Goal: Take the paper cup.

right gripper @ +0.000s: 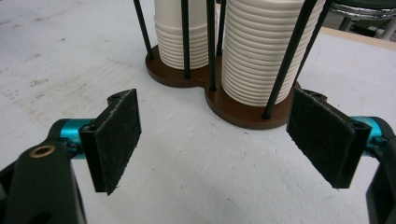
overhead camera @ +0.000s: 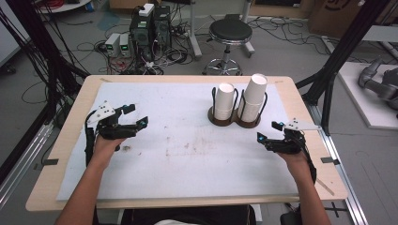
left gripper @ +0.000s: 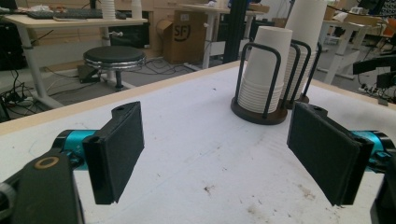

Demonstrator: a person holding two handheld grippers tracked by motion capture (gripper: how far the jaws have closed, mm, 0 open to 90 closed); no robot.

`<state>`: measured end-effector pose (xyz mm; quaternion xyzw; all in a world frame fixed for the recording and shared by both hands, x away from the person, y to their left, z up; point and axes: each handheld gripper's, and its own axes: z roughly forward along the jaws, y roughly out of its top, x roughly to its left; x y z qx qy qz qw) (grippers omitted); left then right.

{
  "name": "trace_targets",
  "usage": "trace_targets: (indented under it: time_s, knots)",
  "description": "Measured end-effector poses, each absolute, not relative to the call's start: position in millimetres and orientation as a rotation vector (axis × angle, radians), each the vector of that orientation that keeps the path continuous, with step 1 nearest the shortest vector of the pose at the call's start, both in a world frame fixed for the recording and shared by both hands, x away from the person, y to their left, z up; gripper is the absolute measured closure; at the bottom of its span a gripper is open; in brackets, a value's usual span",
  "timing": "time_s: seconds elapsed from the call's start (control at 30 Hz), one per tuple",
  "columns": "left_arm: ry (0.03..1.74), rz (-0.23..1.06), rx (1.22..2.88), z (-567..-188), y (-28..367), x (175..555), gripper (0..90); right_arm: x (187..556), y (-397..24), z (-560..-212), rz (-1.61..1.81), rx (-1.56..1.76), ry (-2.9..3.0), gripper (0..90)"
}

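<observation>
The left hand-held gripper [overhead camera: 129, 117] sits over the left part of the surface [overhead camera: 178, 159], its jaws spread wide with nothing between them; in the left gripper view only the white covering, bare and stained, lies between the two black pads [left gripper: 123, 149]. The right hand-held gripper [overhead camera: 268, 133] sits over the right part of the surface, jaws likewise wide apart and empty.

The cup holder [overhead camera: 234, 121], a dark brown double base with black wire uprights, stands on the far right-centre of the surface. It carries two stacks of white paper cups: the shorter stack [overhead camera: 225, 101] in the left compartment and the taller stack [overhead camera: 253, 96] in the right, the latter leaning slightly to the right.

The right hand-held gripper is near the holder, on its right and nearer side, not touching; in the right gripper view the holder's base [right gripper: 243, 109] lies just beyond the open jaws. The left hand-held gripper is well apart from it.

A black stool [overhead camera: 230, 33] stands on the floor beyond the surface.
</observation>
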<state>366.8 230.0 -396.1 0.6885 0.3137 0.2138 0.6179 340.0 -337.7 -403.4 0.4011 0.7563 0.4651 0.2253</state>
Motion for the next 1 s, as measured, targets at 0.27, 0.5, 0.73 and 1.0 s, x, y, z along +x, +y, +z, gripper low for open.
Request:
trace_targets:
  time_s: [0.27,0.5,0.73,1.0]
  knots:
    - [0.730,0.486,1.583,-396.3,231.2,368.7,19.5,340.2,-341.9,-404.2,1.313,1.143,2.050,18.2]
    - [0.722,0.462,1.604,-399.0,225.0,366.4,19.9,338.6,-330.6,-400.7,1.326,1.085,2.052,18.2]
    - [0.725,0.475,1.604,-399.4,225.8,362.9,19.9,337.9,-317.3,-395.1,1.348,1.063,2.055,39.8]
    - [0.748,0.481,1.608,-402.4,230.8,361.9,19.9,342.6,-299.1,-391.1,1.358,1.055,2.019,68.7]
